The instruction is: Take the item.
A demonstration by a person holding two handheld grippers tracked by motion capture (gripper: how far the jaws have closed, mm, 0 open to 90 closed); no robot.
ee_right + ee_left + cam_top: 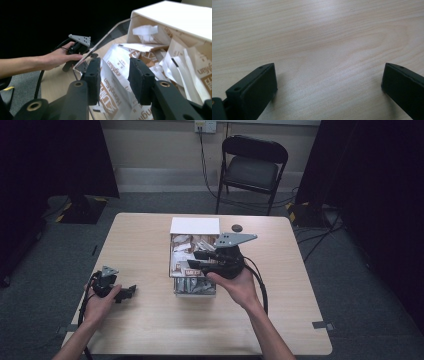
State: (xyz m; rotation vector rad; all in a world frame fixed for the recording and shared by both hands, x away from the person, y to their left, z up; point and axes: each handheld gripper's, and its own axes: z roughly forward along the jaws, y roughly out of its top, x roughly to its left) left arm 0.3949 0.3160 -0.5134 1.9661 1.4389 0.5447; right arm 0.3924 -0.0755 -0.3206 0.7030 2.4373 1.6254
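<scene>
- The right tool point(113, 80) is being held over the clear box point(172, 276) at the middle of the bench point(150, 330); its jaws are standing partly apart, with a white sachet point(117, 82) rising between them, and the pads are not being seen to press on it.
- The left tool point(131, 291) is being rested on the bench near the left edge, released, with bare wood between its jaws.
- The sachet is being judged light, thin and soft, likely to crumple and slip; a hold on its upright free edge is being favoured.
- Brown lettering reading "HongMan" is being made out on the sachets.
- A white box point(195, 226) is touching the clear box's far side.
</scene>
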